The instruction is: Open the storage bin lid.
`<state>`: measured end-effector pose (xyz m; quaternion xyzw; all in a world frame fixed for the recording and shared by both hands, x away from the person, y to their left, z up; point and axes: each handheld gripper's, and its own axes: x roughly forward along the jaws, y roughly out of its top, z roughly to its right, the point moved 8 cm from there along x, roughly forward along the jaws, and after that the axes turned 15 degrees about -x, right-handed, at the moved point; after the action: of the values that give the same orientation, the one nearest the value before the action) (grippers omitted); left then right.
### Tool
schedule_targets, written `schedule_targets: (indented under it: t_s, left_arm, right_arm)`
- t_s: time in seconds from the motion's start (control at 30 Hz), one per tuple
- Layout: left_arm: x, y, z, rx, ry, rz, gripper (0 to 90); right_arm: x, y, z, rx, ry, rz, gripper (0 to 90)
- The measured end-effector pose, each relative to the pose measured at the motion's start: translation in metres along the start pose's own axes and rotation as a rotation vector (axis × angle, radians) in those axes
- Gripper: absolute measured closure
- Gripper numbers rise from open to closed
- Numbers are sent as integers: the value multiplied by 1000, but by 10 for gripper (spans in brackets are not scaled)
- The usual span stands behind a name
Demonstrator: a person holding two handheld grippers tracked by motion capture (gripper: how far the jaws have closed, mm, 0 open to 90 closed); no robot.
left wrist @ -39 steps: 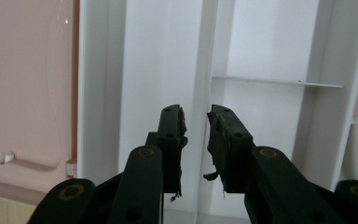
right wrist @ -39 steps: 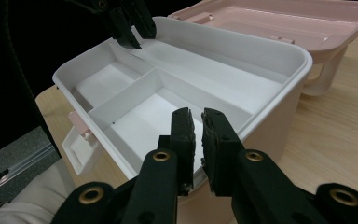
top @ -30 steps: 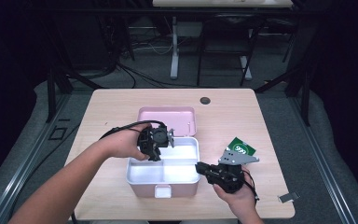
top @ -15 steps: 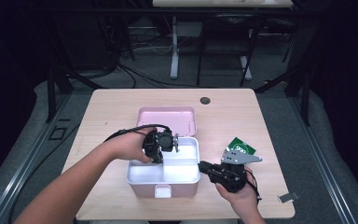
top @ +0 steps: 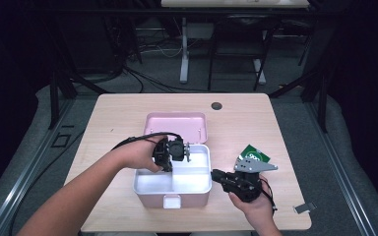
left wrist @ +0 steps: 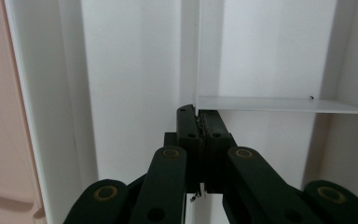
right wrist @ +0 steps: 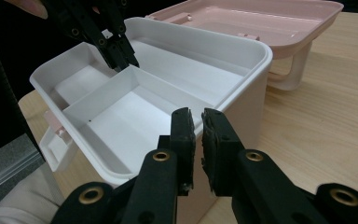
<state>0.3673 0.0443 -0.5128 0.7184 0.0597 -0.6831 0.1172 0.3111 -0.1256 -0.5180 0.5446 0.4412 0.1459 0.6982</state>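
- White plastic insert tray w/ compartments (top: 192,178) sits in the pink plastic box (top: 172,200), near-middle of the light wooden table (top: 118,113). It's fully seated, not lifted yet.
- Done so far: the pink hinged lid (top: 174,125) is open and lies flat on the far side of the box. All tray compartments look bare.
- My left gripper (top: 169,166) reaches down into the tray's far-left part. Its jaws have just been closing and are now pressed together on the thin white divider wall (left wrist: 198,46), right where it meets the cross divider. The wall is between the pads in the left gripper view (left wrist: 198,116).
- My right gripper (top: 215,173) is at the tray's right rim, jaws nearly together w/ a slim gap (right wrist: 198,119). I can't tell if the rim is actually pinched btwn them or just under them.
- My guess at the step: grips being set for lifting the tray out of the box. Left grip looks made, right one is unconfirmed.
- Left to do, prob.: confirm the right pinch, raise both sides evenly, clear the box walls, and set the tray down on the table.
- Green packet (top: 254,156) lies just right of the box, beside my right gripper, untouched.
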Motion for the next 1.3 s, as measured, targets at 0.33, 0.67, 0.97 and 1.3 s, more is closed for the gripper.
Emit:
schedule_targets:
  t_s: [0.33, 0.67, 0.97, 1.3]
  left_arm:
    - [-2, 0, 1, 12, 9, -10, 891]
    - [-11, -1, 1, 9, 30, 2, 896]
    - [-36, -4, -2, -19, 41, 58, 896]
    - [-46, -31, -20, -171, 20, 66, 896]
  right_arm:
    - [-2, -1, 6, 13, -17, 5, 826]
    - [-6, -2, 13, 27, -30, 8, 826]
    - [-8, -3, 16, 33, -40, 15, 825]
    - [-6, -5, 16, 36, -39, 9, 825]
